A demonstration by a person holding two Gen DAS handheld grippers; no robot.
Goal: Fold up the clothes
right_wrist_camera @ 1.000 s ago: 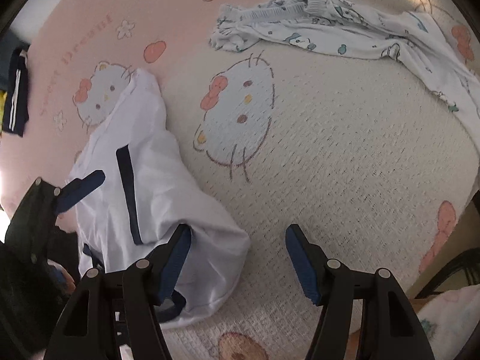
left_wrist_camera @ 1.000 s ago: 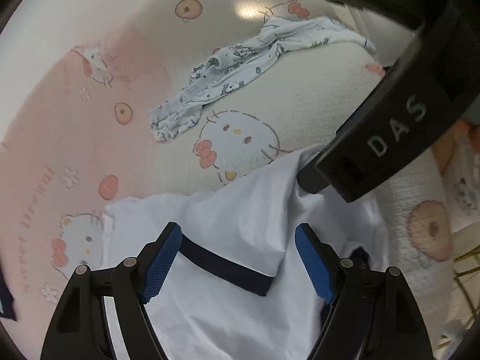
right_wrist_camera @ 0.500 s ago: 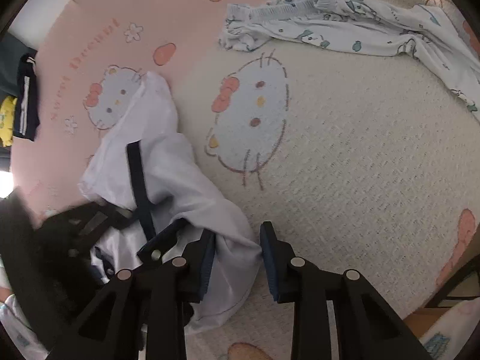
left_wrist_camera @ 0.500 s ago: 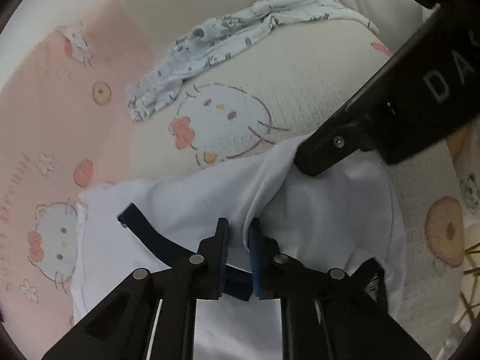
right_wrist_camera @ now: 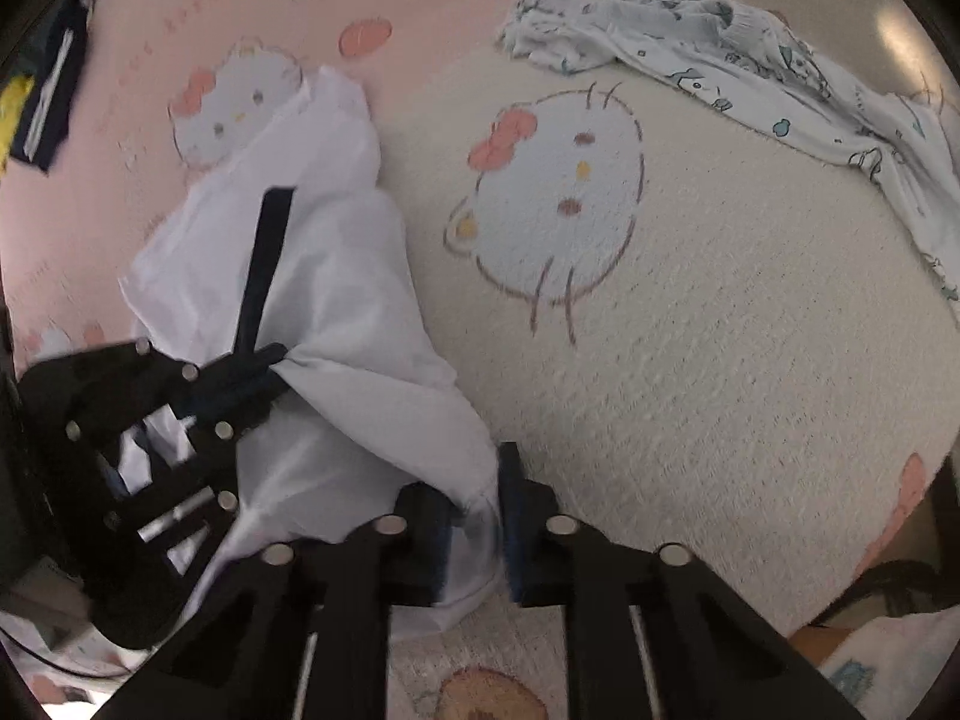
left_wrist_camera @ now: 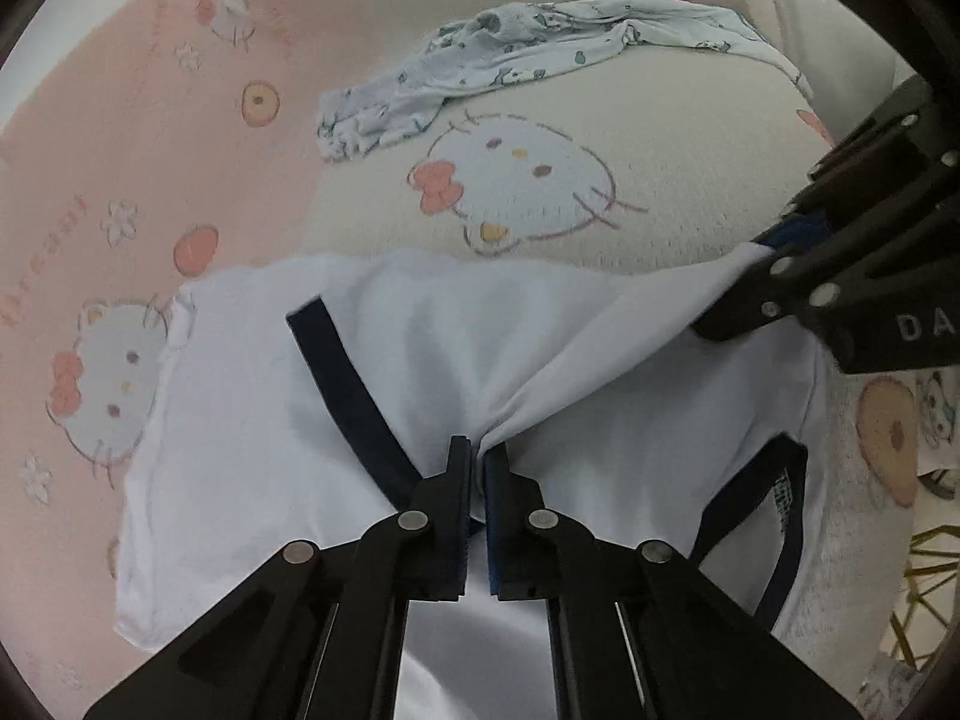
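White shirt (left_wrist_camera: pixel 252 420) with navy trim, on cartoon-cat blanket (left_wrist_camera: pixel 660 138), pinched by left tool (left_wrist_camera: pixel 477 468) and right tool (right_wrist_camera: pixel 489 504), both clamped on fabric, likely for spreading before folding.

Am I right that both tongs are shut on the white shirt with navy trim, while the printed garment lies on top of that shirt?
Not quite: the printed garment lies apart on the blanket, as the left wrist view shows. Both the left tongs and right tongs do grip the white shirt.
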